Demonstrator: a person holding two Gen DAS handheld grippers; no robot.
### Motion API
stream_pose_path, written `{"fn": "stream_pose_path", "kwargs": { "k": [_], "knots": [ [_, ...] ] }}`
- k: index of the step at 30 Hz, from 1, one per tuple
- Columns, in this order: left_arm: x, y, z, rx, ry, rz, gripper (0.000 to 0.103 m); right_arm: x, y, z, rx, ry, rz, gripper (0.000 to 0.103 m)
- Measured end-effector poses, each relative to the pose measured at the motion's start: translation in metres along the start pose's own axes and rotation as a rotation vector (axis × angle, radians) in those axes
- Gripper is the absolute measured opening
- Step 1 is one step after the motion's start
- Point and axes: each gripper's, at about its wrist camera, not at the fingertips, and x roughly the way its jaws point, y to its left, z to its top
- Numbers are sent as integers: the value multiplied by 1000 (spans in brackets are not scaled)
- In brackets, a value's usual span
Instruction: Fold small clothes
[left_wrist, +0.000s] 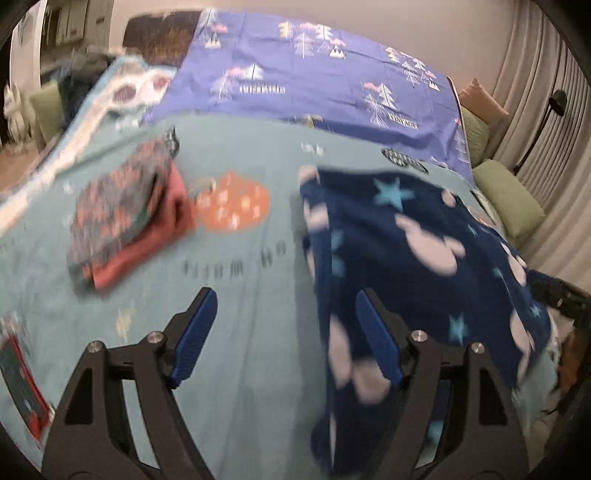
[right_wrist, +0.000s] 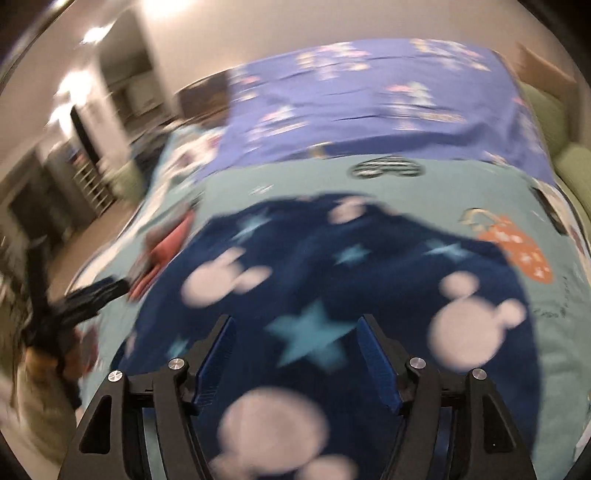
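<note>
The left gripper (left_wrist: 286, 317) is held wide apart above the teal bedspread (left_wrist: 236, 332), nothing between its jaws. The right gripper (right_wrist: 295, 345) is likewise spread wide over the navy fleece garment (right_wrist: 332, 266), which is laid out on the bedspread and not gripped. A folded stack of clothes (left_wrist: 125, 218) is seen near the garment's left, clear of it
</note>
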Motion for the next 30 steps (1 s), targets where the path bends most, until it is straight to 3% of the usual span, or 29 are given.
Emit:
{"fn": "stream_pose_path", "kwargs": {
  "k": [3,6,8,15,21,26,30],
  "knots": [
    [-3,4,-26,-24,46,-61,78,3,20,-21,-12,13,30,70],
    [-7,5,-39,-20,66,-67,78,1,25,-38,25,25,53,70],
    [-10,7,-42,-20,61,-59,78,-2,32,-46,1,18,22,70],
    [-18,21,-37,-88,28,-68,80,-2,89,-64,-276,30,-33,75],
    [-7,22,-40,-130,87,-157,81,14,113,-71,-367,37,-58,76],
    [-6,40,-39,-231,88,-160,81,35,150,-85,-557,38,-91,81],
    [-13,54,-41,-245,60,-117,81,61,187,-98,-744,16,-145,82]
  ]
}}
